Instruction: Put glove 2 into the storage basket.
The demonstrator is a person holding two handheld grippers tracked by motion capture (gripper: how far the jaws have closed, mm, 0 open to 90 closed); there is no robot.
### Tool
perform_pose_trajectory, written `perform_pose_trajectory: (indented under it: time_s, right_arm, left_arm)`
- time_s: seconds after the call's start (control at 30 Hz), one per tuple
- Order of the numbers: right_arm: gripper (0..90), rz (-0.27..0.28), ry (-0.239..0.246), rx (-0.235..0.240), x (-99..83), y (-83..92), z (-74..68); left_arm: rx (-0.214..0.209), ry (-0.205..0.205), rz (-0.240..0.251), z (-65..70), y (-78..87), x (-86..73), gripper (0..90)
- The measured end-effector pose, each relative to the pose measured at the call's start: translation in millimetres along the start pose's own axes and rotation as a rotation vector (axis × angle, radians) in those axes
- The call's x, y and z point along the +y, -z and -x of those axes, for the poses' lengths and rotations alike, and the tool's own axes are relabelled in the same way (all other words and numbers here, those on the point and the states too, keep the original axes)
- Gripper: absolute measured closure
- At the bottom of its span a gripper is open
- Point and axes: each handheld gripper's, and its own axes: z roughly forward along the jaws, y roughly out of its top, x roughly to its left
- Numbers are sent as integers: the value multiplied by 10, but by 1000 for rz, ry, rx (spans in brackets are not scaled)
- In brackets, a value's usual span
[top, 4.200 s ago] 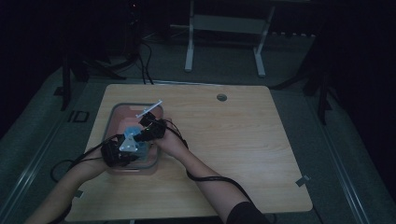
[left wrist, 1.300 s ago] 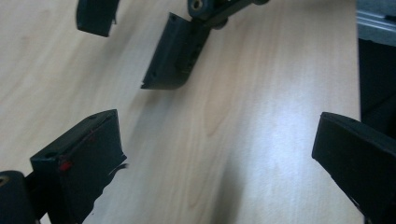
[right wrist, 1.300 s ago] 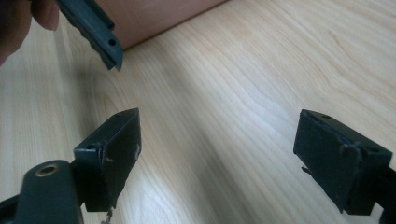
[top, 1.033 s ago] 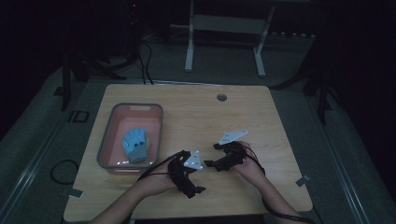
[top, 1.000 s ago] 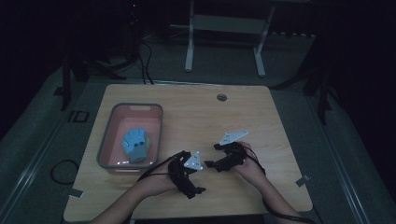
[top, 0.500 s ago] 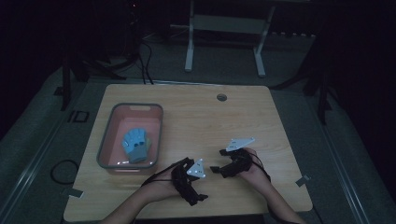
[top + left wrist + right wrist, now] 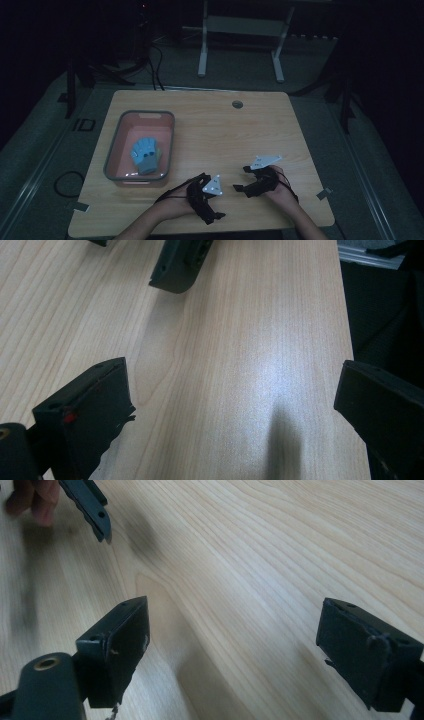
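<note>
Both grippers' jaws gape over bare table [image 7: 210, 135], blue cloth [image 7: 145, 155] well apart.

The blue thing [image 7: 145, 155] in the grey-rimmed tub [image 7: 112, 161] is too dim to identify.

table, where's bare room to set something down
The table is bare from the pink bin across to its right edge, up to the small round hole. Crowded only at the near edge, around the left gripper and right gripper.

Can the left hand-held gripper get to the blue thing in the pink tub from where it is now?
Probably yes. The left hand-held gripper is open and empty, bare table lies between, and the blue thing lies uncovered in the open-topped tub.
</note>
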Motion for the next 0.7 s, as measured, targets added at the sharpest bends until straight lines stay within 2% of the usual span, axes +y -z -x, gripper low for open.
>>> perform_pose_trajectory:
  time_s: [0.23,0.3,0.47,0.7]
  right_arm:
    - [139,34,-4,-11,-118,49,25]
    - [139,49,-9,-9,-138,69,31]
    - [139,51,-8,-18,-172,119,42]
    - [139,51,-10,-29,-201,134,73]
  left_arm:
    - [6,-9,-5,18,-20,-25,22]
    - [4,-1,14,32,-28,-39,22]
    - [5,21,47,34,-34,-82,22]
    - [17,20,44,40,-49,-126,22]
